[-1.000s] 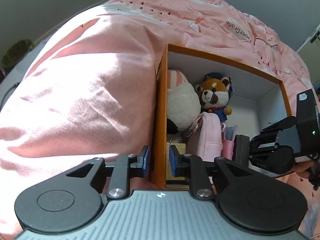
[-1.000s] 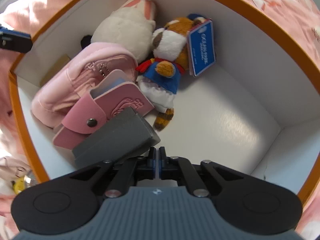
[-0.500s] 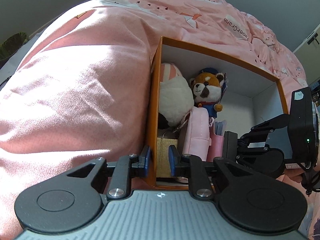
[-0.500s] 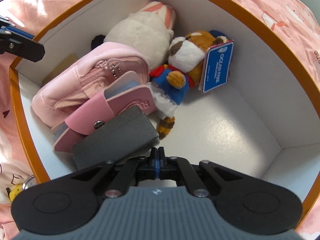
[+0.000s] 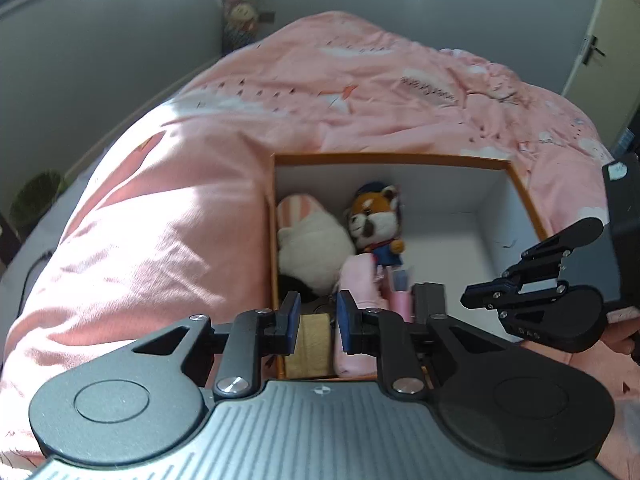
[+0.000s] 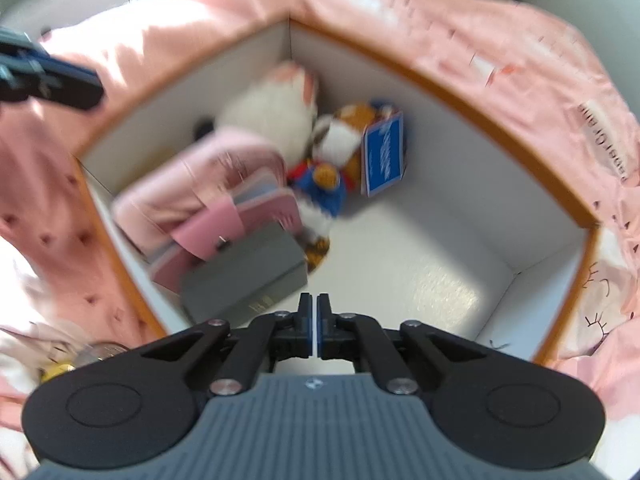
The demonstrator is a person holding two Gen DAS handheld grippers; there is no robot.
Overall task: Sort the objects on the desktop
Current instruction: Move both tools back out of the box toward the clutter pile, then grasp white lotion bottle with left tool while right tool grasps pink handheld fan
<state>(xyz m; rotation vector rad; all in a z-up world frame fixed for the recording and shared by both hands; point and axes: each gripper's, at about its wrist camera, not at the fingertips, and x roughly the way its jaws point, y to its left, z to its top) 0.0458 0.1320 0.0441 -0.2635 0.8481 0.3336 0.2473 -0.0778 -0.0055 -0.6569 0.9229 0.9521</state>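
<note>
We are holding both grippers above the orange box [image 6: 440,92] on the pink quilt [image 5: 160,220], and neither is carrying anything. The left gripper [image 5: 318,322] is standing slightly apart, its blue pads bare, hanging over the box's near-left corner and not touching the rim — free of the wall, we judge, so the box can stay put. The right gripper [image 6: 313,324] is pressed almost together with only a sliver of light between its pads, empty, poised over the box's open white floor.

The sorted things are lying packed along one side of the box: the white plush [image 6: 272,116] in the far corner, the fox toy [image 6: 332,148] with its blue tag beside it, then the pink pouch [image 6: 208,176], the pink wallet [image 6: 244,220] and the grey box [image 6: 244,276] leaning against one another. Crowding them together is keeping the other half of the floor bare — room, we think, for whatever is left. Something small and yellow [image 6: 56,372] is lying on the quilt outside the box, too blurred to name.
</note>
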